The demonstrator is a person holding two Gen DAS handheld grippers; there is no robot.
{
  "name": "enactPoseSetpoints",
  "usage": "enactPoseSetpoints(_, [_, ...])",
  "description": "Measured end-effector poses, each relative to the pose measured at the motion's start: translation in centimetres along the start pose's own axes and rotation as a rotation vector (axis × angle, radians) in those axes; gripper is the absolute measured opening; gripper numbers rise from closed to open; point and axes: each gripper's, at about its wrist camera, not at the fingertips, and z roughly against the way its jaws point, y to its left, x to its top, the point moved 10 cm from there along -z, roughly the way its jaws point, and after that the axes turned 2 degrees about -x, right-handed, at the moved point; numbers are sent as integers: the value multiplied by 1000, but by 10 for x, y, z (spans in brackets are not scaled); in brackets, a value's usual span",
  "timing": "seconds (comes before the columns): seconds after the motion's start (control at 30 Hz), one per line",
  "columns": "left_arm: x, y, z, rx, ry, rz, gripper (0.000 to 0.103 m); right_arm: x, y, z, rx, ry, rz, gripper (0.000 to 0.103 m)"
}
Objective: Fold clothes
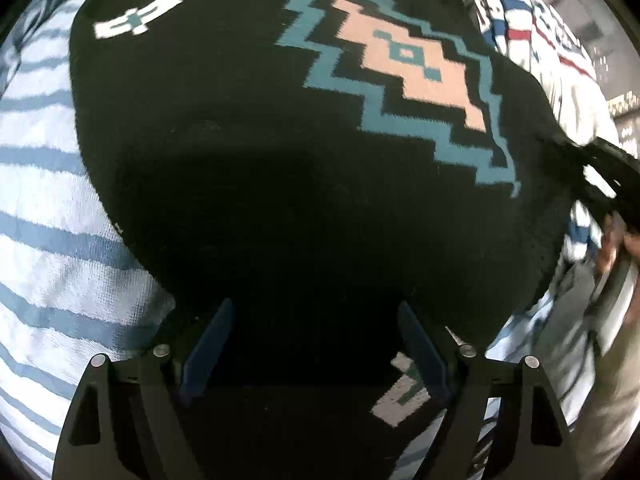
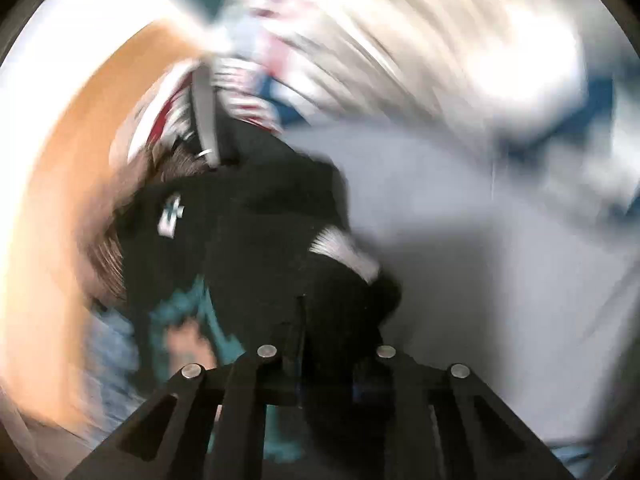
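The black knitted sweater with teal-and-peach diamond pattern (image 1: pixel 320 160) fills the frame's centre over striped blue-and-white fabric (image 1: pixel 48 208). Soft, limp, probably weighty; best taken at an edge. Left gripper (image 1: pixel 316 344) gapes above it; right gripper (image 2: pixel 320 340), blurred, seems pinched on its black fold.

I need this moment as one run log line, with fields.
step: folding | left tool: open above black patterned sweater | right tool: shut on sweater edge | under it: striped cloth
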Motion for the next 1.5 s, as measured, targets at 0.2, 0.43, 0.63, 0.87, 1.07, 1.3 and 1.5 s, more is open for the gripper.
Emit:
enactPoseSetpoints(0.2, [8,11,11,-134,-25,125,83,-88,137,13,195,184,548,27])
enactPoseSetpoints(0.43, [12,-10,19,-264,-36,184,83,-121,125,-5,548,495,66,66])
enactPoseSetpoints(0.63, [-4,16,4,-293,-42,213,83,-29,33,20,671,204,-395,67])
enactPoseSetpoints(0.87, [5,18,-5,-320,-50,297,83,-24,-66,-36,385,207,-678,75])
enactPoseSetpoints(1.07, [9,25,-4,-350,-64,377,83,-41,-36,-96,382,397,-653,89])
enactPoseSetpoints(1.3, [5,34,5,-379,-90,418,83,-36,-4,-91,457,441,-490,31])
enactPoseSetpoints(1.5, [5,26,1,-340,-96,381,83,9,-21,-54,271,254,-316,19])
